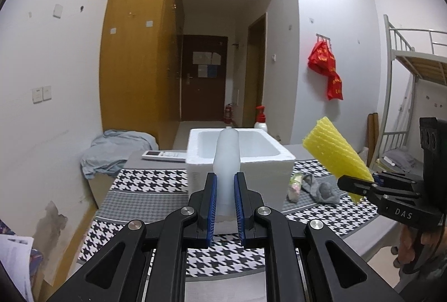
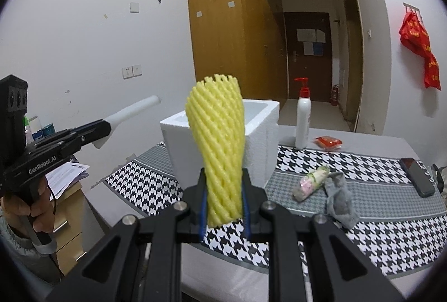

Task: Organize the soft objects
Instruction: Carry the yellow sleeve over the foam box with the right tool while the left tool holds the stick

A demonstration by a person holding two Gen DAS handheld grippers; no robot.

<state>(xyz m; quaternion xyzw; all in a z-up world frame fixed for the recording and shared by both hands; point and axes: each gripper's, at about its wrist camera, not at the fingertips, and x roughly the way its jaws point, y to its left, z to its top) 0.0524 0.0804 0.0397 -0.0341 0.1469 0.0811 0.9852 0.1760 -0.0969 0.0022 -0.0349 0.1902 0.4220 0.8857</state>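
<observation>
We hold two soft pieces aloft, each clamped low so its length stands free of the table (image 2: 349, 139): the left tongs (image 1: 225, 204) grip a white foam tube (image 1: 226, 159), the right tongs (image 2: 223, 207) a yellow foam net (image 2: 216, 139). Both hang before the one white box (image 2: 178, 139) near the table's far edge, likely their destination. Two soft things lie near the right edge: one grey sock (image 2: 339, 200), one small roll (image 2: 310, 183).

A foam box (image 2: 223, 134) stands on the desk (image 2: 363, 240), a pump bottle (image 2: 303, 117) behind to its right, a sock (image 2: 339, 198) and roll (image 2: 311, 183) lying right of it.
</observation>
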